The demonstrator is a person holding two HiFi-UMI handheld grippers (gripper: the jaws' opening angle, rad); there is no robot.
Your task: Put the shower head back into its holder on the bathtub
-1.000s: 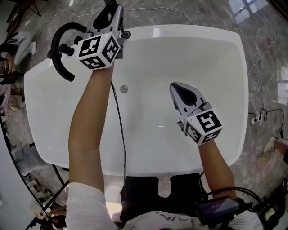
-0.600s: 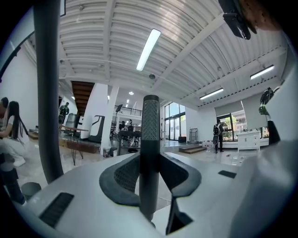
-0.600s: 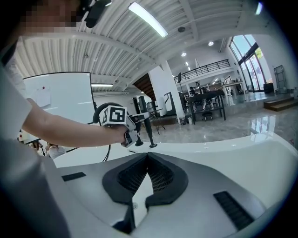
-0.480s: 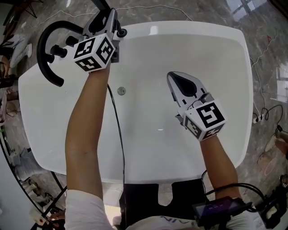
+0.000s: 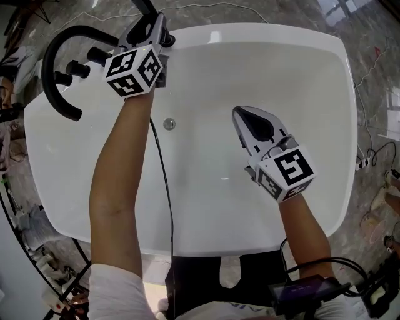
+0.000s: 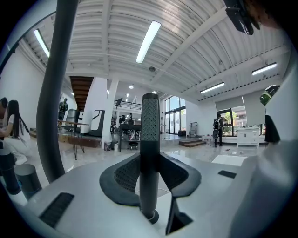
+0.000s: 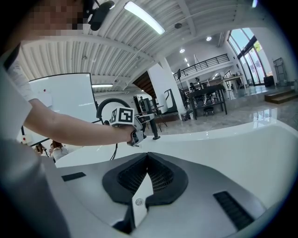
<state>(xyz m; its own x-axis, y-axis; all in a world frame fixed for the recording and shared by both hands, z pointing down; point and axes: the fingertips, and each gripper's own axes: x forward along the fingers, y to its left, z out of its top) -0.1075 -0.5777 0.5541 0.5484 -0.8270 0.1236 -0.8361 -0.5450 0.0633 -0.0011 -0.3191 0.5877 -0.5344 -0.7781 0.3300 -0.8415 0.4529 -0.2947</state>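
Marble floor point(image 5: 275, 14) spreads beyond both claws. Cables point(image 5: 360, 164) lie on it, well right of the right claw point(image 5: 240, 115). Far ahead of the left claw point(image 6: 150, 155) are a ceiling light point(image 6: 149, 42), tables point(image 6: 130, 131) and a standing person point(image 6: 218, 128).

Bright, even daylight plus ceiling strip lights point(image 6: 149, 42); glare on white bathtub point(image 5: 281, 62); fisheye edges dark, curved.
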